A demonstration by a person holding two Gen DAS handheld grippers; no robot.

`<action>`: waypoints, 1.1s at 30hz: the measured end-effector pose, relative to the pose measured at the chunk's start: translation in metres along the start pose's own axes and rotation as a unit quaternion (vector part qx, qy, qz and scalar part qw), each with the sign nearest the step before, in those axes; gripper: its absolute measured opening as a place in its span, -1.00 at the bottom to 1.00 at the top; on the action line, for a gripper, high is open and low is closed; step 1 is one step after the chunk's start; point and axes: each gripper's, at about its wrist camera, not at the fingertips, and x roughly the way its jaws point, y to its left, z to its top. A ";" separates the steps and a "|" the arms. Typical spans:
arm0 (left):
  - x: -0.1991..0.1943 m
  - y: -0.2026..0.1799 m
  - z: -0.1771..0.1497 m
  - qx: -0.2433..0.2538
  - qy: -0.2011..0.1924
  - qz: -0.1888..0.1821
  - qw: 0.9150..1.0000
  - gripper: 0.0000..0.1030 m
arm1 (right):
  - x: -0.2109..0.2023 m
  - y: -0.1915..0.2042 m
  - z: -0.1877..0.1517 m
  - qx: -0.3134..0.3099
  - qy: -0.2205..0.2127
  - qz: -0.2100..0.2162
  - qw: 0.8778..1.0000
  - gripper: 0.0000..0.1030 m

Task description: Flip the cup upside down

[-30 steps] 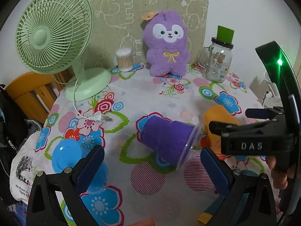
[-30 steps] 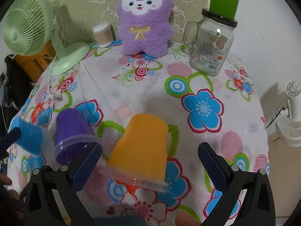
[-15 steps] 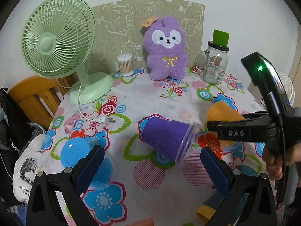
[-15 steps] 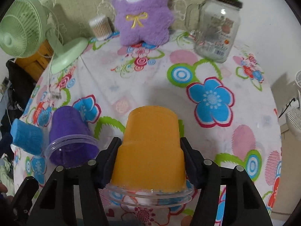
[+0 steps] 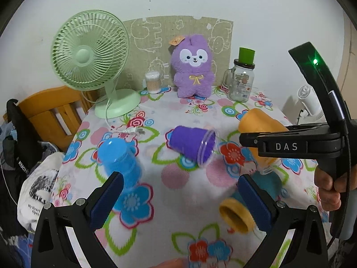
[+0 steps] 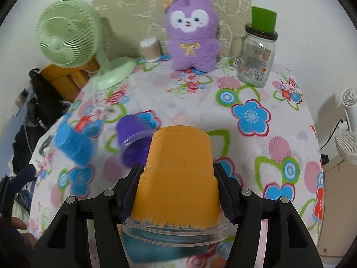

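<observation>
The right tool (image 6: 178, 187) was clamped on the orange cup (image 6: 178, 174), base outward, seemingly to turn it over, while the left tool (image 5: 178, 201) hung apart above the counter (image 5: 178, 189).

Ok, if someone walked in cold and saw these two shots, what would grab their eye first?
Probably the orange cup, filling the foreground of the right wrist view, clamped bottom-up between the right gripper pads above the flowered tablecloth. Next, the purple plush toy sitting upright at the back of the table, between the green fan and the glass jar. The purple cup on its side mid-table also stands out.
</observation>
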 end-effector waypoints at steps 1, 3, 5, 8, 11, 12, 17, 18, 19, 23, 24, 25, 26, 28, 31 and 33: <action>-0.008 0.001 -0.006 -0.002 -0.002 -0.001 1.000 1.00 | -0.004 0.004 -0.004 -0.004 -0.002 0.001 1.000 0.27; -0.020 0.003 -0.015 -0.005 -0.004 -0.002 1.000 1.00 | -0.016 0.017 -0.016 -0.011 -0.007 0.006 1.000 0.27; -0.031 0.005 -0.025 -0.008 -0.004 -0.002 1.000 1.00 | -0.023 0.026 -0.026 -0.016 -0.008 0.010 1.000 0.27; -0.044 0.010 -0.043 -0.013 0.001 -0.003 1.000 1.00 | -0.032 0.042 -0.047 -0.019 -0.006 0.019 1.000 0.27; -0.054 0.016 -0.066 -0.024 0.013 -0.004 1.000 1.00 | -0.031 0.055 -0.070 -0.016 0.007 0.031 0.999 0.27; -0.057 0.017 -0.074 -0.025 0.017 -0.004 1.000 1.00 | -0.030 0.059 -0.076 -0.016 0.012 0.033 0.999 0.27; -0.063 0.017 -0.110 -0.024 0.044 -0.003 0.999 1.00 | -0.012 0.086 -0.109 -0.024 0.043 0.046 0.998 0.27; -0.063 0.016 -0.115 -0.024 0.048 -0.003 0.999 1.00 | -0.009 0.090 -0.114 -0.025 0.048 0.047 0.997 0.27; -0.064 0.016 -0.120 -0.024 0.051 -0.004 0.998 1.00 | -0.005 0.093 -0.119 -0.026 0.053 0.048 0.997 0.27; -0.063 0.015 -0.132 -0.029 0.061 -0.007 0.998 1.00 | 0.009 0.099 -0.134 -0.030 0.069 0.035 0.997 0.27; -0.063 0.014 -0.133 -0.030 0.063 -0.007 0.998 1.00 | 0.012 0.099 -0.138 -0.028 0.072 0.035 0.996 0.27; -0.062 0.014 -0.135 -0.030 0.065 -0.007 0.997 1.00 | 0.014 0.099 -0.140 -0.028 0.075 0.035 0.996 0.27; -0.061 0.014 -0.137 -0.031 0.069 -0.008 0.997 1.00 | 0.015 0.099 -0.142 -0.027 0.078 0.035 0.996 0.27; -0.059 0.014 -0.139 -0.033 0.074 -0.010 0.997 1.00 | 0.016 0.098 -0.143 -0.026 0.076 0.038 0.996 0.31; -0.057 0.015 -0.138 -0.036 0.075 -0.012 0.996 1.00 | 0.015 0.098 -0.141 -0.029 0.078 0.034 0.996 0.53; -0.057 0.015 -0.135 -0.036 0.074 -0.014 0.997 1.00 | 0.011 0.094 -0.138 -0.023 0.072 0.038 0.996 0.67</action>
